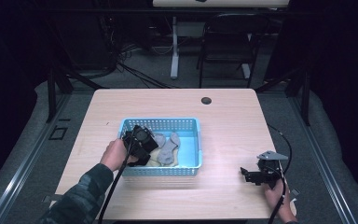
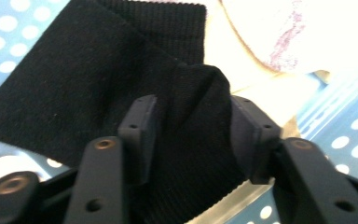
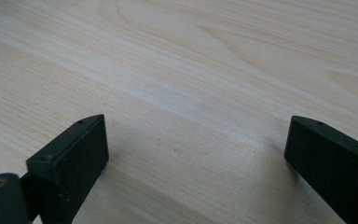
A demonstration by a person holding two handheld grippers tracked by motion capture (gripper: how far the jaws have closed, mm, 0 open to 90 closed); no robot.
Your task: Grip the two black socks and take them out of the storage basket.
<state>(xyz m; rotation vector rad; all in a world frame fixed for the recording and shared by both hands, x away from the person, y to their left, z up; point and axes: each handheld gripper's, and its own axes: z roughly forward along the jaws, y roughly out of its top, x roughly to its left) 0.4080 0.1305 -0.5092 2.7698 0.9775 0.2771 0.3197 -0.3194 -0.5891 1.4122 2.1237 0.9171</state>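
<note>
A black sock [image 2: 121, 88] lay in the blue basket [image 1: 186, 125], near its left end. The left claw [image 2: 191, 135] had a raised fold of it between its jaws, which looked to be pinching the cloth, probably to lift it out. Two grey socks [image 1: 168, 148] lay just beside it in the basket. The right claw [image 3: 191, 154] rested wide with nothing in it on the bench [image 1: 233, 116], well apart from the basket, likely waiting.
</note>
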